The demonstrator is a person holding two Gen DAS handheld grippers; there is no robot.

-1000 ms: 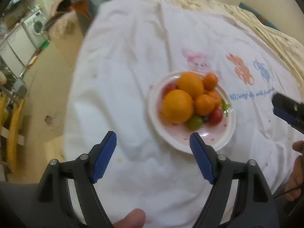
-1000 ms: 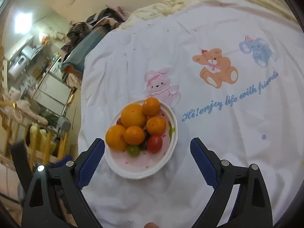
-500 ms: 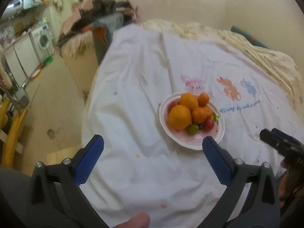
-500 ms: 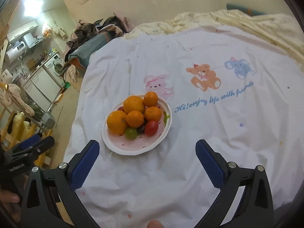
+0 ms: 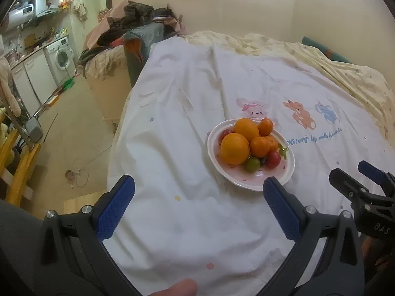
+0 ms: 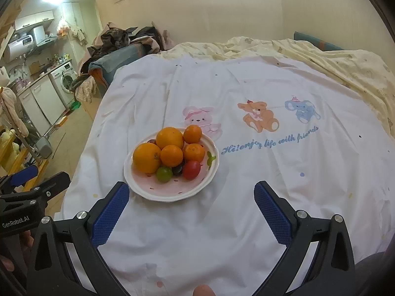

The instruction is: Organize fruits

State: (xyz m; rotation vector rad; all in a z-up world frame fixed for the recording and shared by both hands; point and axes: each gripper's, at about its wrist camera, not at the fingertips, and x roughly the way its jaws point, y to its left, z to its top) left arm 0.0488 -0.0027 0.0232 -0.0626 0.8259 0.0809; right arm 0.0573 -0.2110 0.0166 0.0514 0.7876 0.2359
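Nearest, left tongs (image 5: 198,198): two blue pads spread wide, nothing between them, hanging above the white sheet (image 5: 172,153). Their jaws have just been opening. Right tongs (image 6: 191,201): likewise spread wide and empty, jaws also just opened. Each pair shows at the edge of the other's view.

Just beyond the pads, one white-and-pink plate (image 6: 172,192) sits on the sheet covering the bed, toward its left half. Fruit piled on the plate, counted: two large oranges (image 6: 147,157), three small mandarins (image 6: 171,156), one green grape-sized fruit (image 6: 164,174), one red cherry tomato (image 6: 191,170), one dark grape (image 6: 177,170), one more red fruit partly hidden at the far left.

Farther: three printed animals on the sheet, namely pink rabbit (image 6: 201,118), orange bear (image 6: 259,117), blue elephant (image 6: 302,109). Beyond, a rumpled cream quilt (image 6: 333,59). Far left, one washing machine (image 6: 66,80).
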